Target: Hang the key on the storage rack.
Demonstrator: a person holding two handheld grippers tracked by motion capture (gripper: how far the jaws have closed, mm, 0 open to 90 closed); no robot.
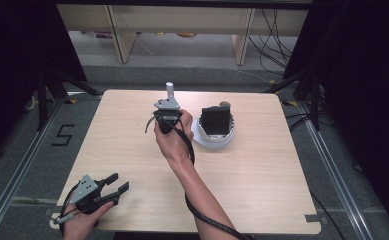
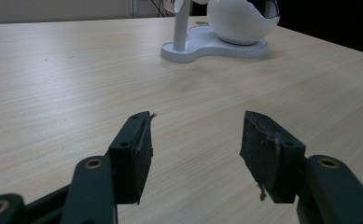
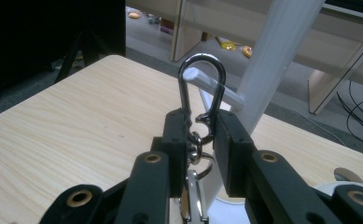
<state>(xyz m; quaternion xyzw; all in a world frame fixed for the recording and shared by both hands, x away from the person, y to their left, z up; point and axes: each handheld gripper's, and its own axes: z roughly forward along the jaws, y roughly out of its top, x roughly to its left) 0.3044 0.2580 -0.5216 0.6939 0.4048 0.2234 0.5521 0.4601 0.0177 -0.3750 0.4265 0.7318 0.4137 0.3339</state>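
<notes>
In the right gripper view the right gripper (image 3: 199, 135) pinches a silver snap hook (image 3: 201, 88) between its two black pads, the clasp's rounded top looped over a short white peg (image 3: 212, 84) that juts from a white post (image 3: 275, 60); the lower part of the hook and the ring hanging from it drop out of sight between the jaws. In the high view the same gripper (image 1: 166, 111) is held over the far middle of the wooden table (image 1: 252, 185), and the hook itself is too small to make out there, hidden behind the hand and the grey plate. Just to its right stands a white stand (image 1: 213, 136) with a dark cup-shaped top whose inside cannot be read. The left gripper (image 1: 113, 186) rests near the table's near left corner, jaws apart and empty; in the left gripper view its pads (image 2: 141, 140) frame bare tabletop, with the white stand (image 2: 216, 44) far off and its upper part cut off by the frame edge. On the floor left of the table a black mark reading "5" (image 1: 63, 135) is legible
</notes>
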